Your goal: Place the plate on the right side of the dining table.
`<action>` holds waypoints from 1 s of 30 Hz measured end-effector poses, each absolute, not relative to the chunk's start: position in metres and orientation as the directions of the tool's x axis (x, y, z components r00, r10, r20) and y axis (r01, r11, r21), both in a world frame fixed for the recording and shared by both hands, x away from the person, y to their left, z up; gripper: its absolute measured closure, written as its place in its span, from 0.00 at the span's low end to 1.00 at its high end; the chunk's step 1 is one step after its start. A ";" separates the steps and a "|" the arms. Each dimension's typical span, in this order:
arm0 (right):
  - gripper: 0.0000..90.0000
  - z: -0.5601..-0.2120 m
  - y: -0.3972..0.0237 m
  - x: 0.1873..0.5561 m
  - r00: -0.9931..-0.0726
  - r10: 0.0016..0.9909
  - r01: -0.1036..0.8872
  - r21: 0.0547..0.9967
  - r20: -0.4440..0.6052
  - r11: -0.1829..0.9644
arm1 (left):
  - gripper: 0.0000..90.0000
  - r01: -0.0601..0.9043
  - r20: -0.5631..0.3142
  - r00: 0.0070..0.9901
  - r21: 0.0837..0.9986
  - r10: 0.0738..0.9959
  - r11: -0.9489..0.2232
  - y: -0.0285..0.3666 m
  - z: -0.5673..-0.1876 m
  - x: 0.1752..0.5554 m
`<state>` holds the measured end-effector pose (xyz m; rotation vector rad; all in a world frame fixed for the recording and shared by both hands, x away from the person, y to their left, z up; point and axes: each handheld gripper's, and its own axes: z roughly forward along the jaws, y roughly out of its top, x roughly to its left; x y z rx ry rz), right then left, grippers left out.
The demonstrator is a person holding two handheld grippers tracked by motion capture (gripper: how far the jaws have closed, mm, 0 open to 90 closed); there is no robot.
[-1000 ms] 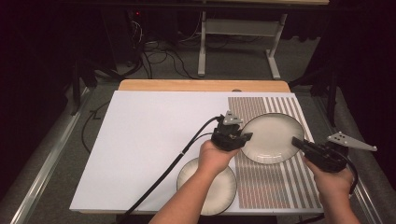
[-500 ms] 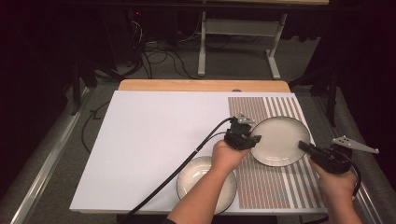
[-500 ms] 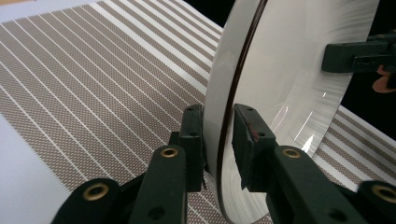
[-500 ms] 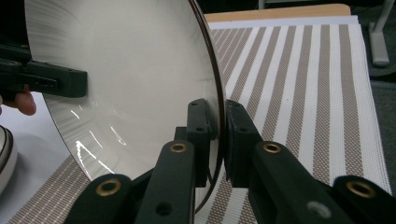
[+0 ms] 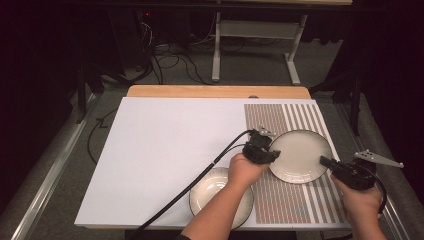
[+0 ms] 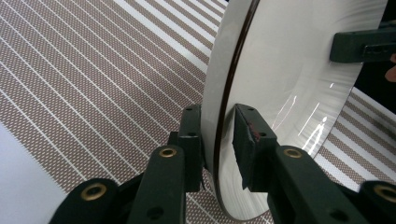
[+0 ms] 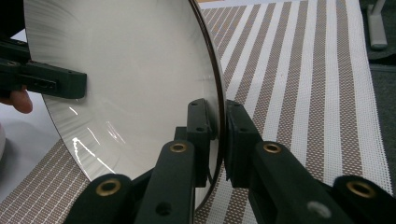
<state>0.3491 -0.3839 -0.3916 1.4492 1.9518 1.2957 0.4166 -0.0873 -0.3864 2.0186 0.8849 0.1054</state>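
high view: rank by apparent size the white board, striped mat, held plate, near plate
1. White board
2. Striped mat
3. Held plate and near plate: look alike; an arm covers part of the near plate, so unranked.

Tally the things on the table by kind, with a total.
Plates: 2, the held plate gripped at its rim by both grippers, and the near plate under the left forearm.
Striped placemats: 1, the placemat.
White boards: 1, the board.
Total: 4
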 end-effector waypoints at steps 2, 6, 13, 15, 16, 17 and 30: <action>0.93 -0.392 -0.384 0.350 -0.391 0.897 0.540 0.841 0.205 0.044 | 0.81 0.548 -0.249 0.738 0.763 0.628 -0.342 -0.088 -0.386 0.417; 0.93 -0.394 -0.385 0.351 -0.387 0.896 0.548 0.836 0.218 0.033 | 0.80 0.541 -0.225 0.734 0.764 0.640 -0.351 -0.090 -0.387 0.418; 0.95 -0.394 -0.386 0.353 -0.403 0.884 0.551 0.834 0.237 0.028 | 0.69 0.564 -0.229 0.713 0.749 0.663 -0.348 -0.091 -0.385 0.419; 0.95 -0.394 -0.386 0.353 -0.409 0.882 0.547 0.837 0.234 0.032 | 0.65 0.553 -0.219 0.716 0.758 0.663 -0.347 -0.088 -0.383 0.419; 0.95 -0.393 -0.385 0.353 -0.410 0.883 0.544 0.838 0.228 0.037 | 0.63 0.535 -0.203 0.720 0.772 0.664 -0.343 -0.084 -0.381 0.417; 0.95 -0.392 -0.383 0.353 -0.409 0.887 0.542 0.839 0.216 0.045 | 0.61 0.523 -0.199 0.720 0.785 0.664 -0.332 -0.081 -0.380 0.416; 0.93 -0.393 -0.383 0.358 -0.392 0.897 0.563 0.825 0.205 0.058 | 0.23 0.433 -0.153 0.680 0.873 0.717 -0.224 0.003 -0.364 0.397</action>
